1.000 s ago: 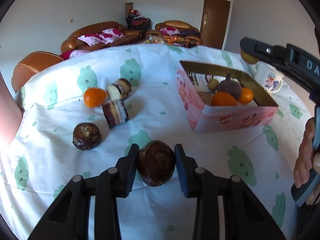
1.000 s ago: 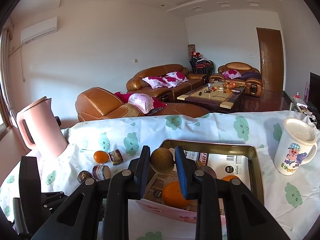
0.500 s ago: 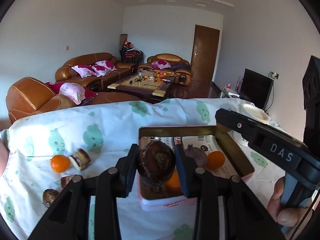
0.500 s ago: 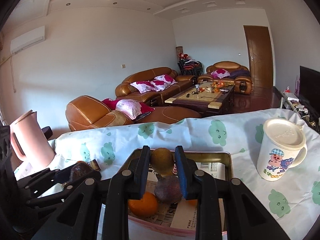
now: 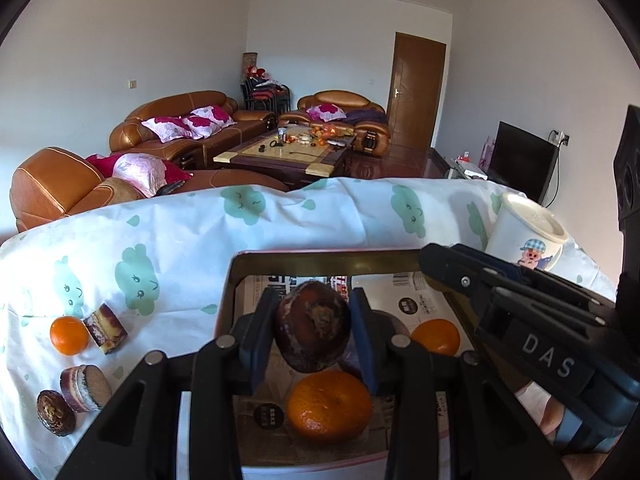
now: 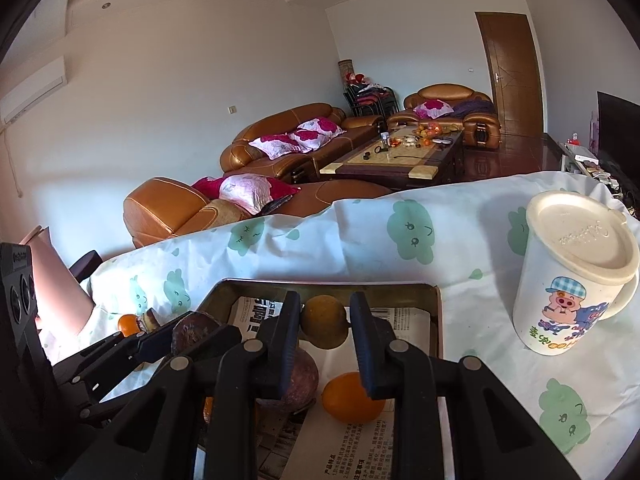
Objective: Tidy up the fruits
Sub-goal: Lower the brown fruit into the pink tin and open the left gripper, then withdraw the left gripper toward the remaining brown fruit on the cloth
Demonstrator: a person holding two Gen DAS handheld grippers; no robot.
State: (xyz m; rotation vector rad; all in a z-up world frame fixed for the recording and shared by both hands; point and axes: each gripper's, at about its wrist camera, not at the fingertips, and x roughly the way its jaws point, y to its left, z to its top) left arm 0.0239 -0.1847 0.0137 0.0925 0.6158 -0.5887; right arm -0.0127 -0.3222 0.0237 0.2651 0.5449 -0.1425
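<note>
My left gripper [image 5: 312,332] is shut on a dark brown round fruit [image 5: 313,330] and holds it above the pink tin box [image 5: 320,259]. The box is lined with newspaper and holds two oranges [image 5: 329,405] [image 5: 436,336] and a purple fruit [image 6: 298,380]. My right gripper [image 6: 325,324] is shut on a small yellow-brown fruit [image 6: 323,321], also above the box [image 6: 320,285], to the right of the left gripper [image 6: 160,344]. An orange [image 5: 69,335] lies on the cloth to the left.
Two cake pieces [image 5: 105,327] [image 5: 86,387] and a dark round fruit [image 5: 55,412] lie on the cloth left of the box. A lidded white cartoon mug [image 6: 576,272] stands right of the box. A pink kettle [image 6: 52,280] stands far left. Sofas lie beyond the table.
My left gripper lifted the dark fruit off the cloth and carried it right, over the box. My right gripper came lower and closer over the box with its fruit.
</note>
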